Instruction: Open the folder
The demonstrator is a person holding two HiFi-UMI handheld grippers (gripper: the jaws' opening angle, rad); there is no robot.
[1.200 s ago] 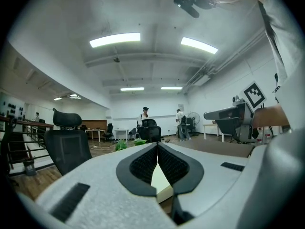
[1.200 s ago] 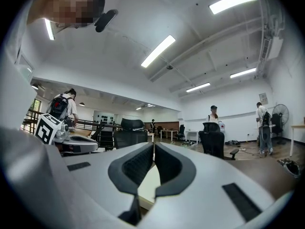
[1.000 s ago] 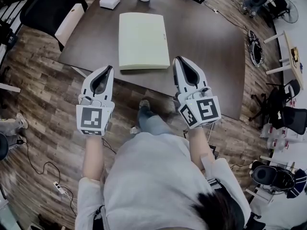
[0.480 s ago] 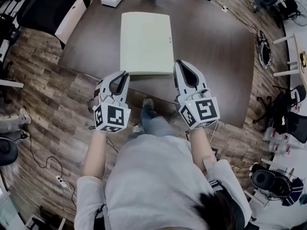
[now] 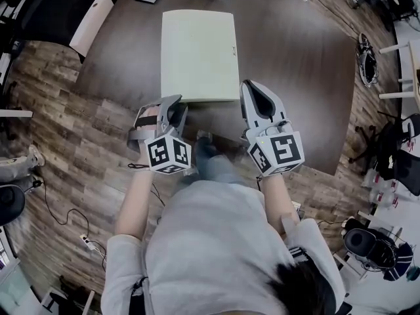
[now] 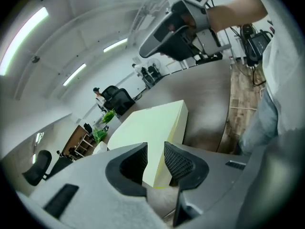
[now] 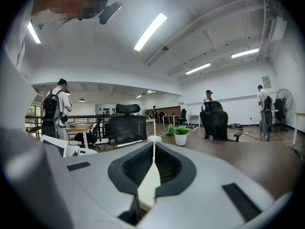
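Indoors, pale folder (image 5: 198, 54) on dark table (image 5: 289, 64)

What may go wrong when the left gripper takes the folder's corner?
The left gripper, open, faces the thick corner of the folder; it may pinch all layers, not the cover alone. The right gripper is shut beside the folder, so nothing pins it near the table edge; it might slide.
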